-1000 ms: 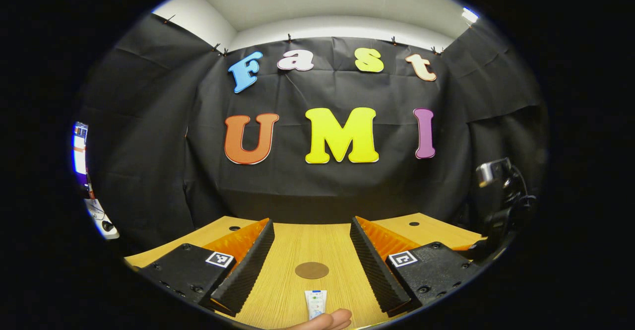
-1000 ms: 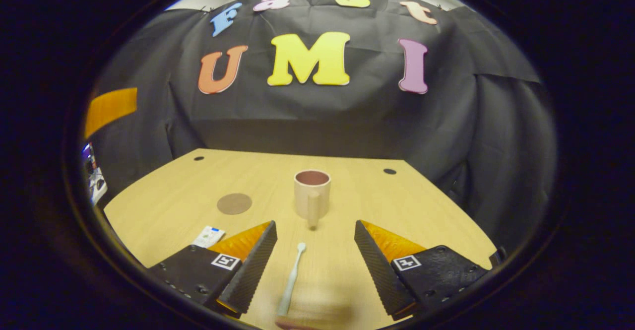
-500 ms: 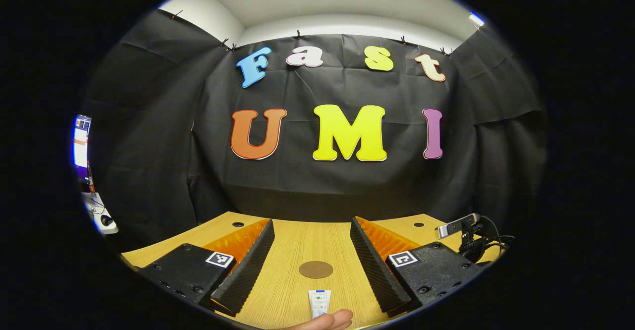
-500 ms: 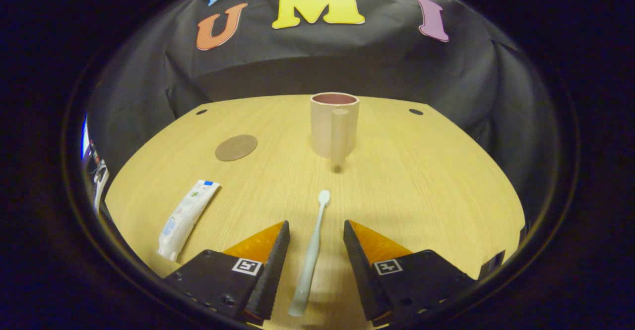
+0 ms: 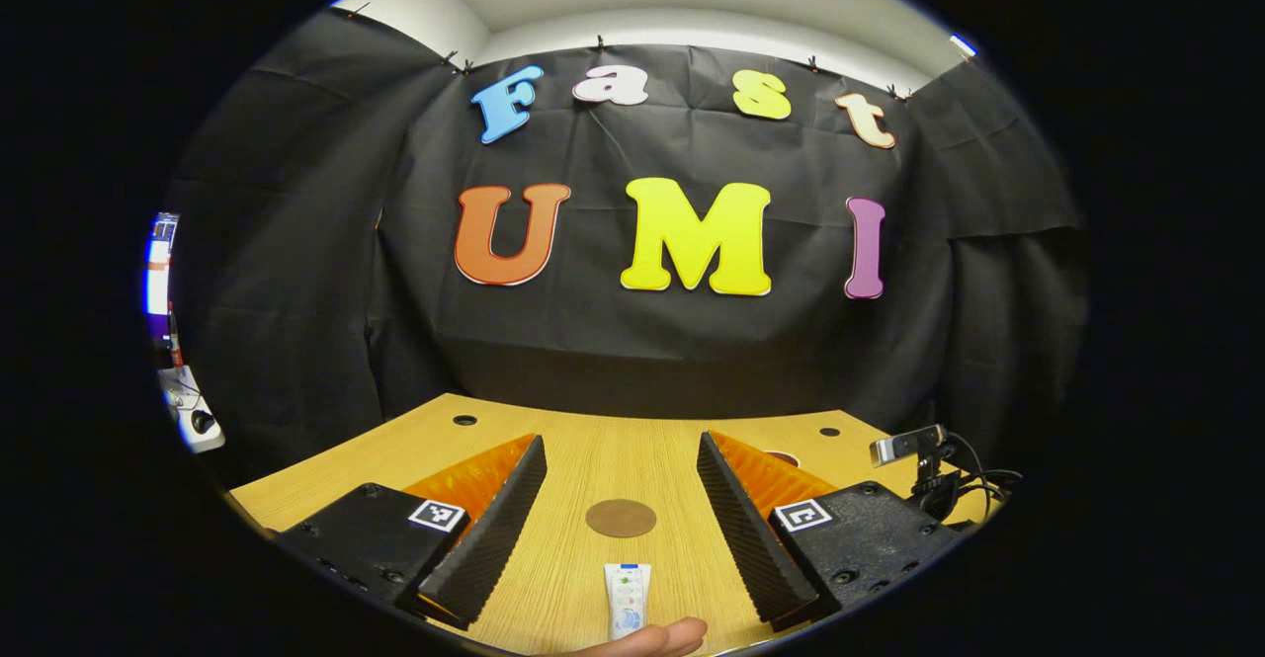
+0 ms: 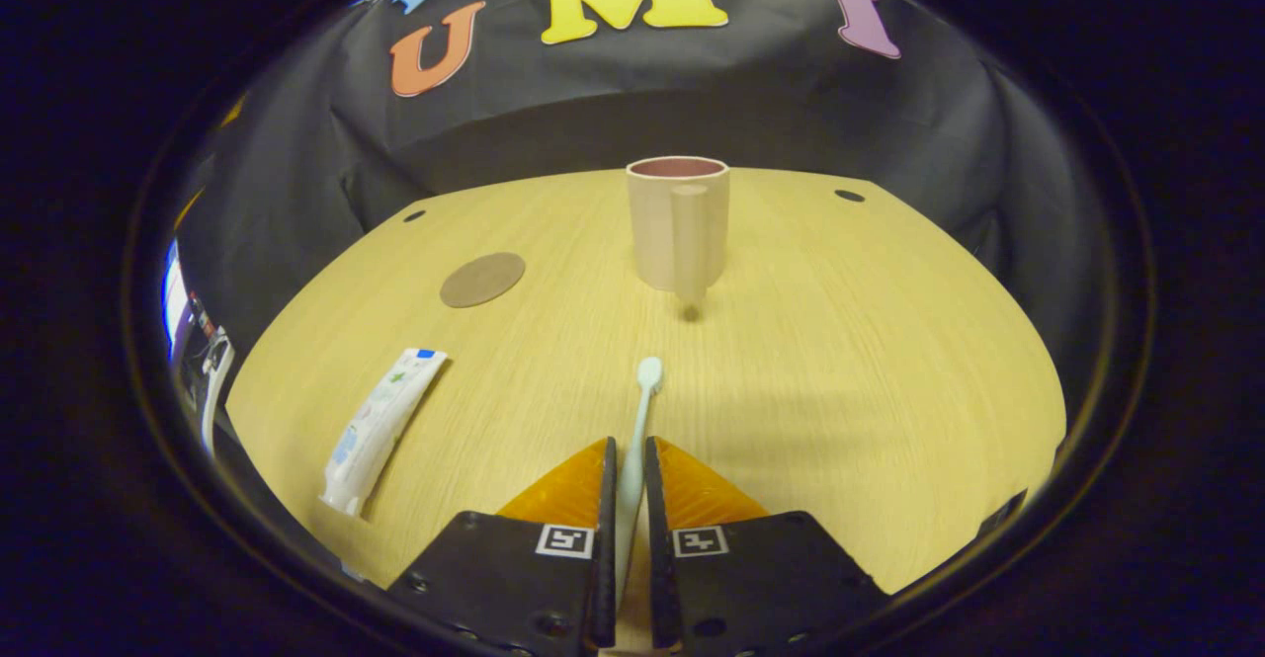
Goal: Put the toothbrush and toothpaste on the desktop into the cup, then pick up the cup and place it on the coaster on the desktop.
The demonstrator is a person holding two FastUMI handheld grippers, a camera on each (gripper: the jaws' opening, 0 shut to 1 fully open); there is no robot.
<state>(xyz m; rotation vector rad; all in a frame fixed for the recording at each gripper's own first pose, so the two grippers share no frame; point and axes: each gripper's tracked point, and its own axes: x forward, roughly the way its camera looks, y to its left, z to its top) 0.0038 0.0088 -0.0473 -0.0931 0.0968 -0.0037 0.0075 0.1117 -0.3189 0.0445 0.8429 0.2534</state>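
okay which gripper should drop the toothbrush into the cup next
Right. The right gripper is shut on the toothbrush, with the cup straight ahead. The left gripper is open over the toothpaste.

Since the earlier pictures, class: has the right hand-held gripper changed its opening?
Yes. The right hand-held gripper has closed inward on the toothbrush, which lies in the same place below the cup.

My right gripper (image 6: pixel 625 459) was low and level, pointing forward, its two fingers drawn in almost together and pressing on a thin handle from either side. My left gripper (image 5: pixel 621 484) sat level and forward too, its fingers spread wide apart with nothing between them. The tip of my hand (image 5: pixel 652 637) peeked in at the bottom edge of the left gripper view.
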